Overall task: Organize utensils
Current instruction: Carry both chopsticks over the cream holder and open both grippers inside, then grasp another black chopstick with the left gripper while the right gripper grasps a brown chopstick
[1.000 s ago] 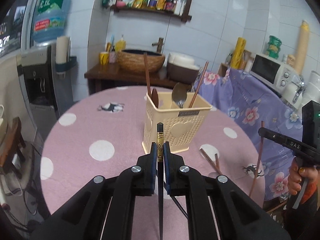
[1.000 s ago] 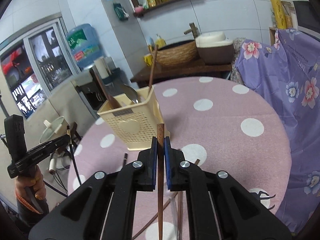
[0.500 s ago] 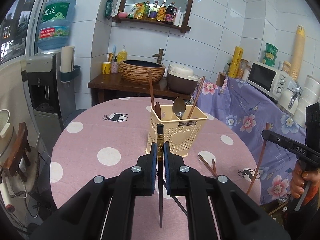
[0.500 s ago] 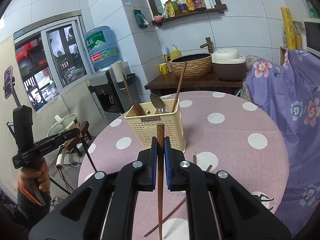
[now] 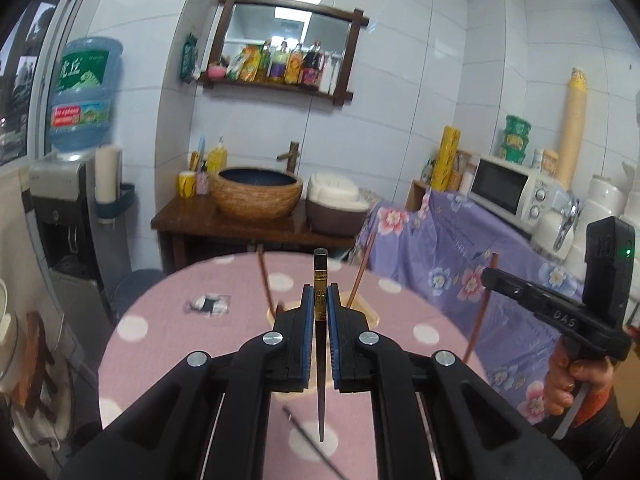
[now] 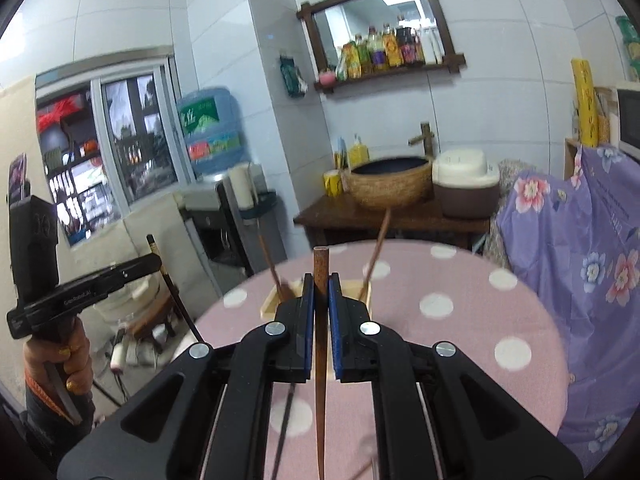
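Observation:
My left gripper (image 5: 320,300) is shut on a black chopstick (image 5: 320,280) with a gold band, held upright above the table. My right gripper (image 6: 321,292) is shut on a brown wooden chopstick (image 6: 321,268), also upright. The cream utensil basket (image 6: 276,300) stands on the pink polka-dot table (image 6: 460,280), mostly hidden behind each gripper's fingers; brown chopsticks (image 5: 262,280) stick up out of it. The right gripper also shows in the left wrist view (image 5: 490,276), and the left gripper shows in the right wrist view (image 6: 158,260).
A loose dark chopstick (image 5: 304,436) lies on the table below the left gripper, and another (image 6: 286,420) lies under the right one. A purple floral cloth (image 6: 580,260) hangs to the right. A wooden sideboard (image 5: 240,224) with a woven basin stands behind the table.
Both grippers have risen and tilted up with their chopsticks. The basket has dropped behind the fingers and more of the wall and shelf shows.

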Motion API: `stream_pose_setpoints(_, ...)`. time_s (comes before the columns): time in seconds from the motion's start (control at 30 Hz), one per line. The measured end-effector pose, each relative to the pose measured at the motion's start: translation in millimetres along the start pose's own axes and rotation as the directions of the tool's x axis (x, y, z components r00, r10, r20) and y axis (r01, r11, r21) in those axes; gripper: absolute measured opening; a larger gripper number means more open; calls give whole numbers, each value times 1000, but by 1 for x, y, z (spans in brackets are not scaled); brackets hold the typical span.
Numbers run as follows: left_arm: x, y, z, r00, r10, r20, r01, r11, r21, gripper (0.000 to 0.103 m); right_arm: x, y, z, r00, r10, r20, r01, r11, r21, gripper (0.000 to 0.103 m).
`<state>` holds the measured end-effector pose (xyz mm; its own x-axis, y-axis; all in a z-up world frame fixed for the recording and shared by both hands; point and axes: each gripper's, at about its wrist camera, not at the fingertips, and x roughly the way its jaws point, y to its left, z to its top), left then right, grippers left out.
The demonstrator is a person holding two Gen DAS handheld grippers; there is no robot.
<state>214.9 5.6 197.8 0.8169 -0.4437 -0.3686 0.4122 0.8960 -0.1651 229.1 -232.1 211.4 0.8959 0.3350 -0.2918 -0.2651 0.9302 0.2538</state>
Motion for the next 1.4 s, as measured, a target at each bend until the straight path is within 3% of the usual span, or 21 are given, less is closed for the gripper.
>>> stream_pose_setpoints(0.2,18,-12,61,993,33,112,-34,999,11,8,22,14,69,976,-82,204,89,996,-21,8)
stream_pose_setpoints(0.4,65,-5,63,989,101,108,-101,995,-1,8,70,11,73,956,-147,254,154,988,-7,8)
stream_pose_setpoints(0.57,91,12,32,995,97,40,-95,995,-42,8,105,-3,37,973,-168,158,167,986,18,8)
stream_pose_setpoints(0.9,118,26,-31,993,102,-63,-107,991,-85,8,128,-23,-18,983,-179,50,176,983,60,8)
stream_pose_setpoints(1.1,121,27,-44,990,128,-66,-134,987,-89,8,133,-31,-28,984,-178,22,176,982,72,8)
stream_pose_setpoints(1.23,119,28,-43,992,97,-76,-105,988,-111,9,132,-31,-32,987,-159,16,158,985,77,8)
stream_pose_setpoints(1.27,117,29,-43,993,91,-78,-100,988,-117,10,130,-31,-33,988,-151,17,150,986,76,8)
stream_pose_setpoints(1.3,116,29,-44,993,90,-78,-99,988,-119,19,128,-31,-35,989,-144,15,142,987,75,9)
stream_pose_setpoints(1.33,113,29,-46,993,90,-74,-99,987,-125,37,126,-32,-37,990,-139,14,138,988,75,12)
stream_pose_setpoints(1.4,105,30,-52,994,89,-62,-97,986,-139,57,119,-33,-42,991,-136,8,135,988,78,31)
